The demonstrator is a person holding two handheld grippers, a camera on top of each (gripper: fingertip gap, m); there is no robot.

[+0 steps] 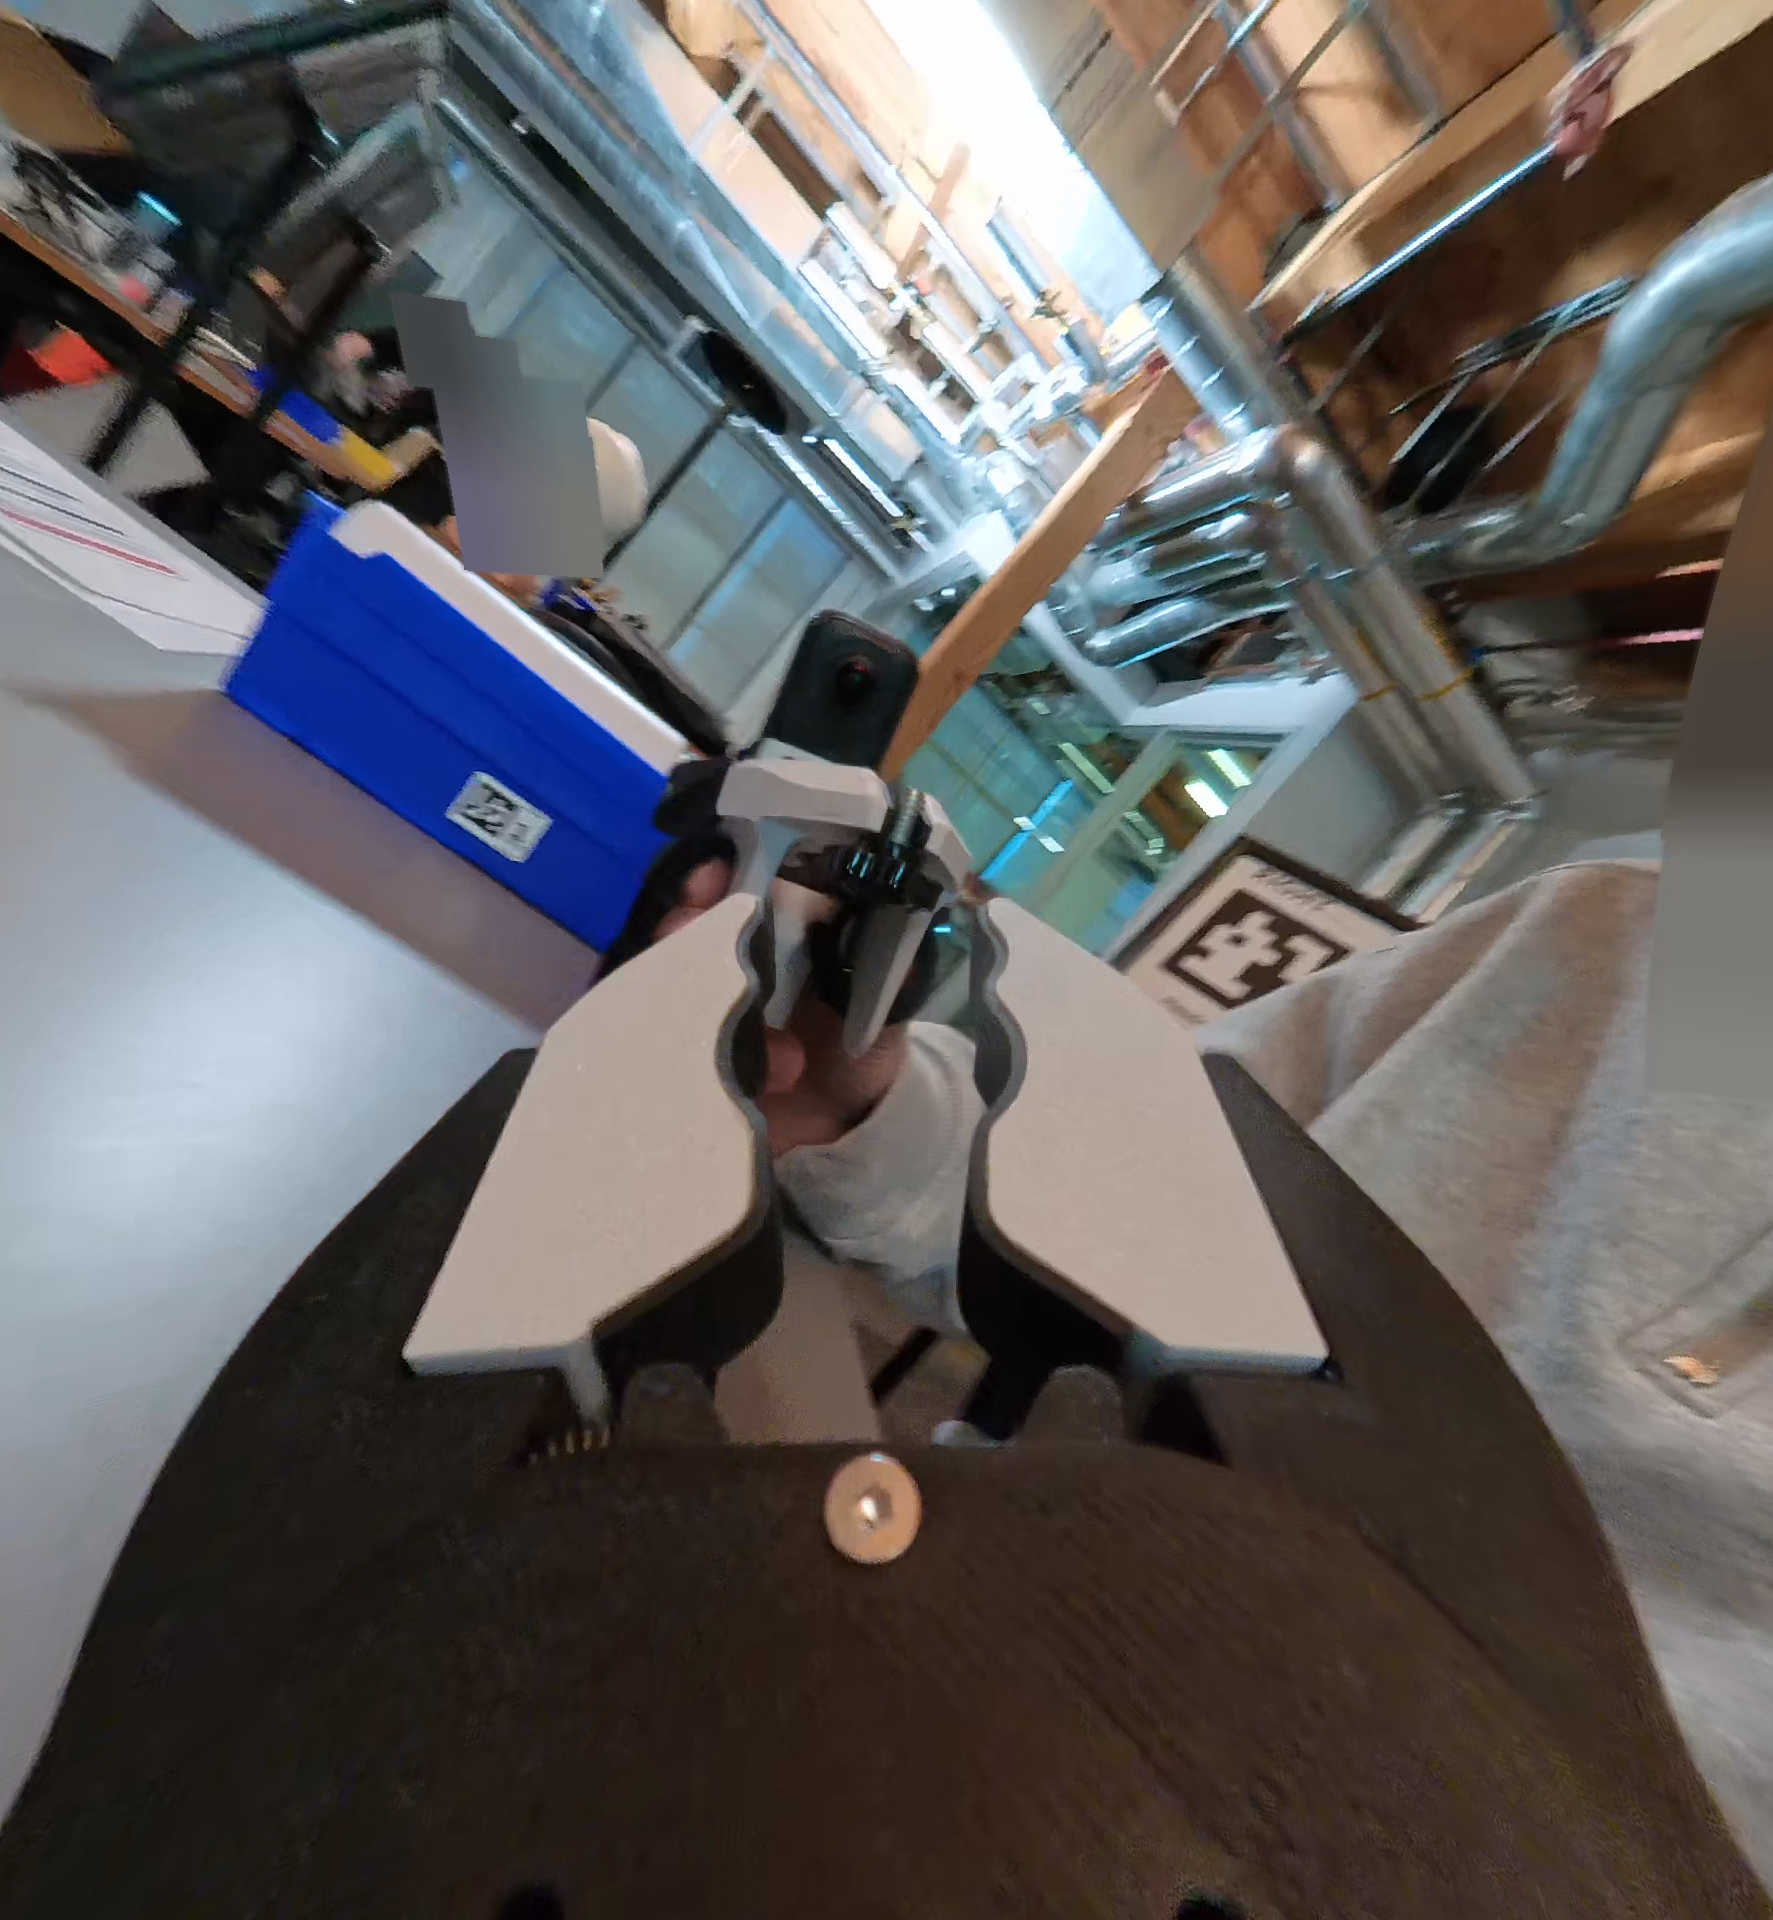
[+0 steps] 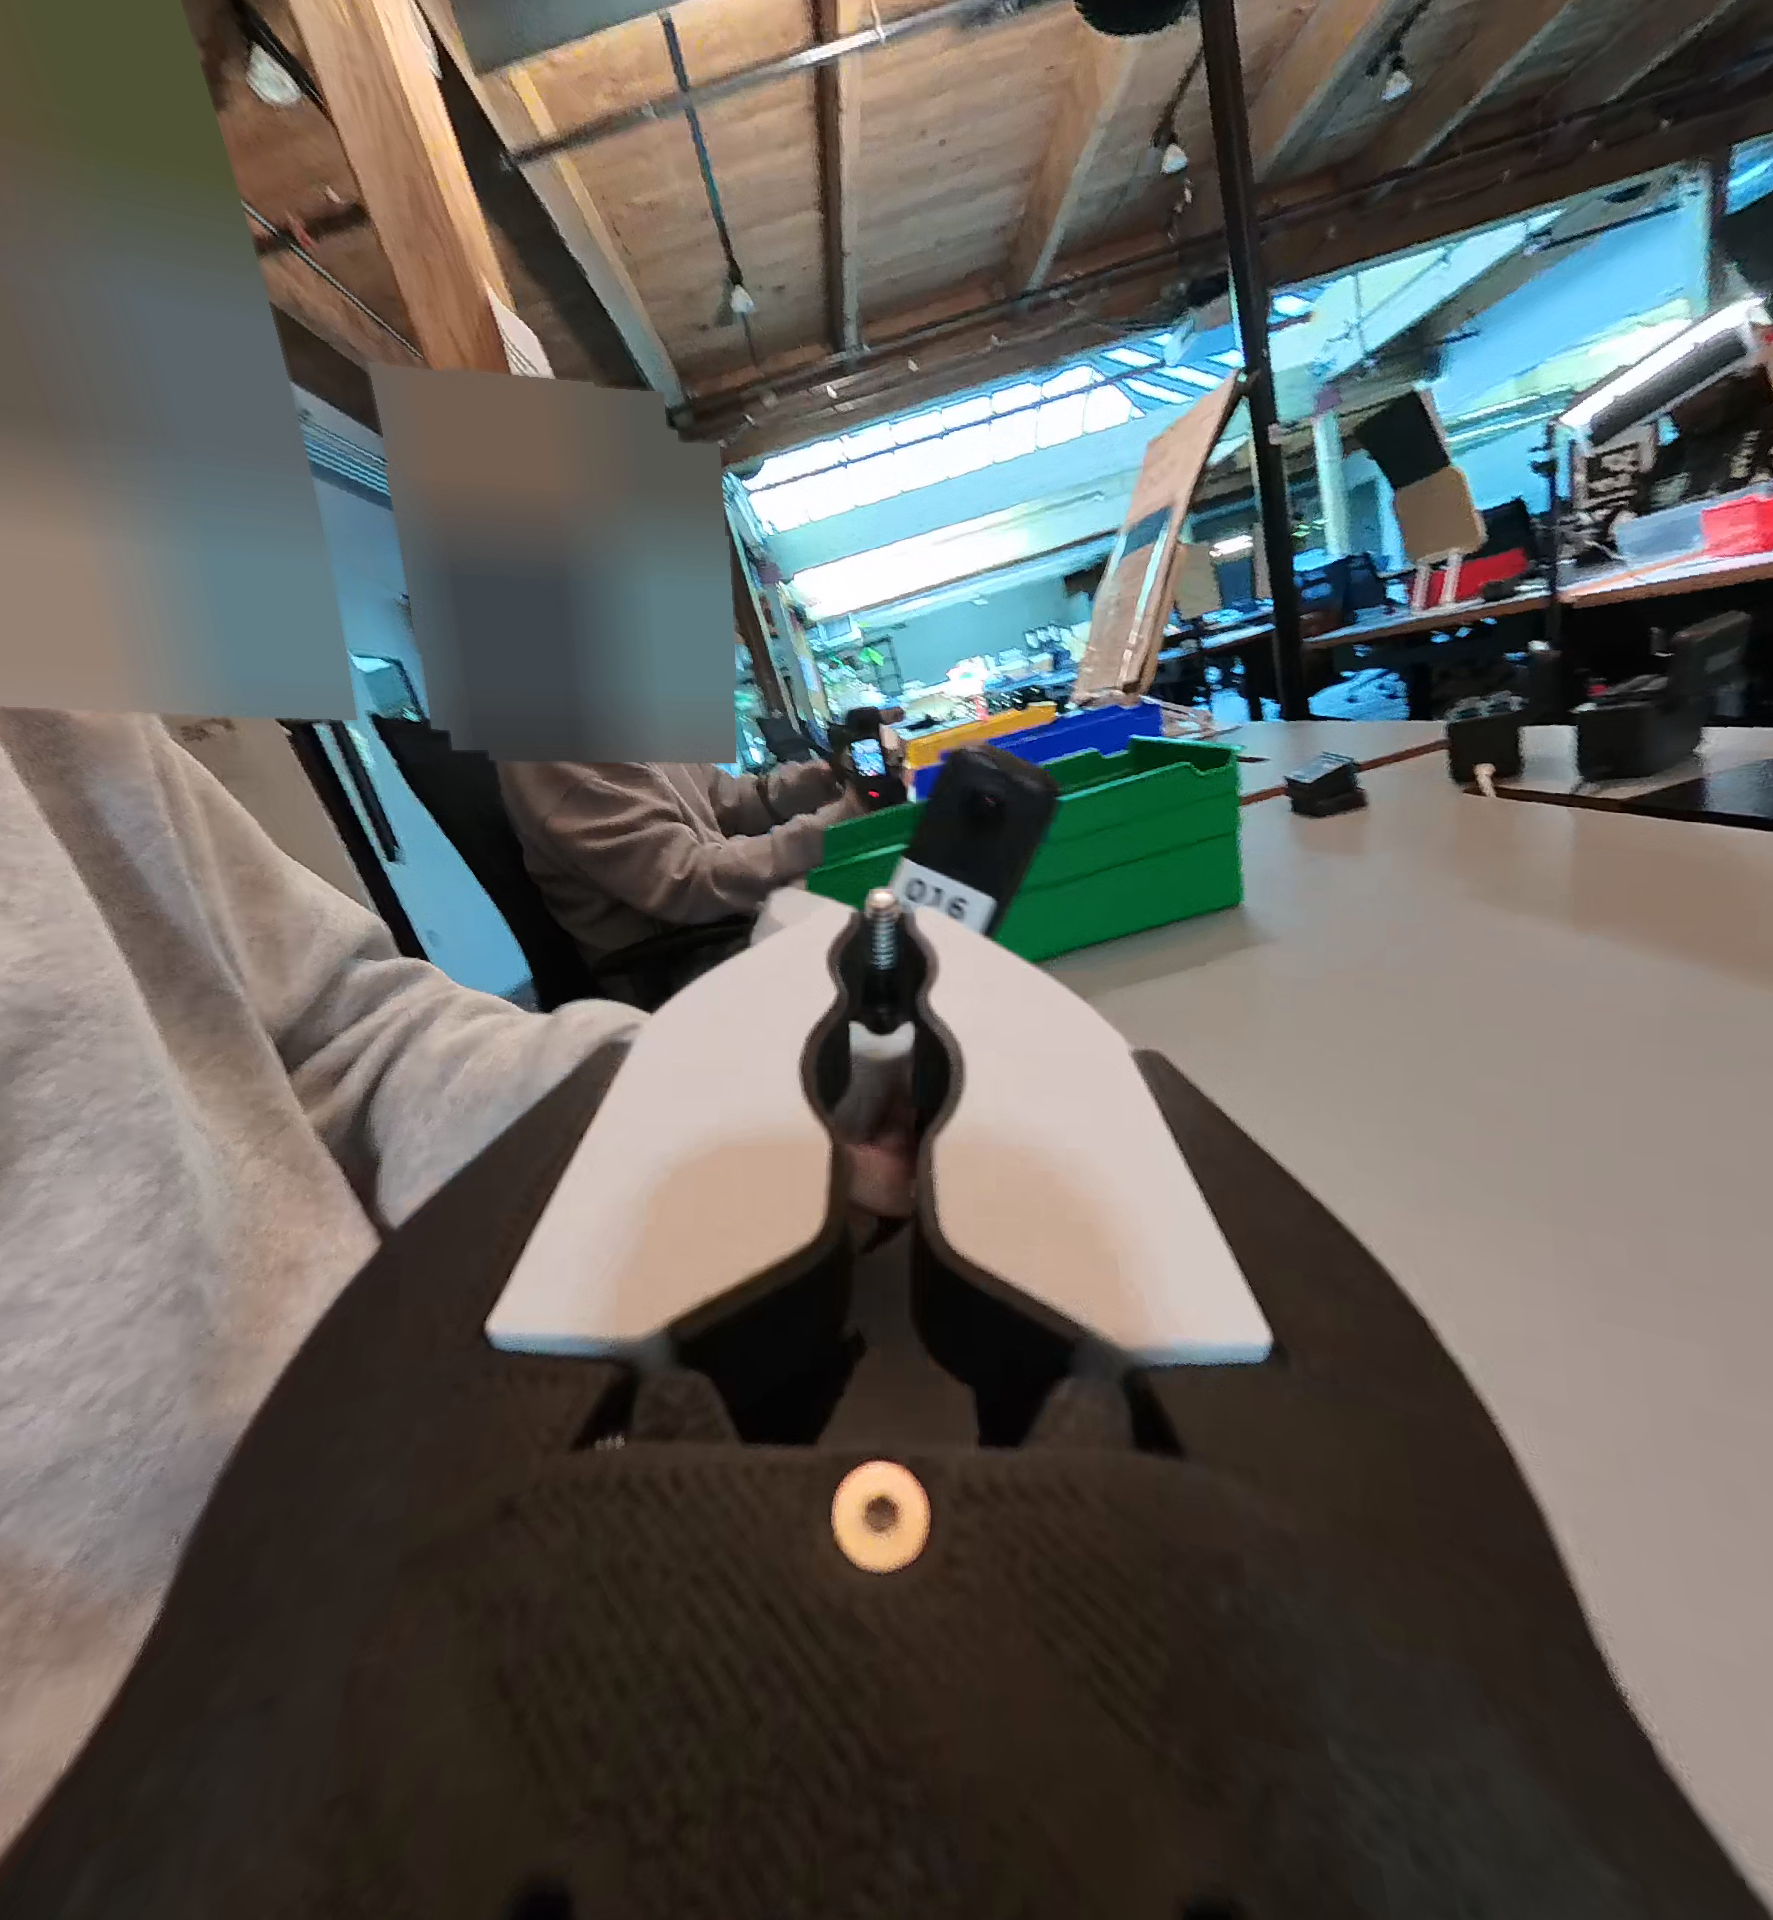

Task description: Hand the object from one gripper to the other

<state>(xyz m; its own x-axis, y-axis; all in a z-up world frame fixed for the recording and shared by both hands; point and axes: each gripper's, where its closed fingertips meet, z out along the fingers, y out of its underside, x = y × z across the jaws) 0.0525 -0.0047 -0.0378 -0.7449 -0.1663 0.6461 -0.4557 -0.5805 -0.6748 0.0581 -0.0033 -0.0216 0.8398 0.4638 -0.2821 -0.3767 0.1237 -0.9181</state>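
At frame centre, the right gripper point(image 2: 880, 971) is clenched on a black-knobbed threaded bolt point(image 2: 881, 961); the left gripper point(image 1: 866, 951) stands released, its fingers point(image 1: 653, 1132) spread wide.

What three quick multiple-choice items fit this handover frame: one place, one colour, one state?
1. Where is the threaded screw?
A. Between the right gripper fingers
B. Lying loose, held by nothing
C. Between the left gripper fingers

2. What colour is the nearest bin beyond the right gripper's tips?
A. White
B. Green
C. Orange

3. What state is the left gripper in?
A. Shut on the screw
B. Shut with nothing in it
C. Open, holding nothing

Answers:
1. A, since the right wrist view shows the white fingers closed around the screw's black knob, with the thread poking out past the tips.
2. B, since the bin's walls are plainly green.
3. C, since the left wrist view shows a clear gap between its fingers.
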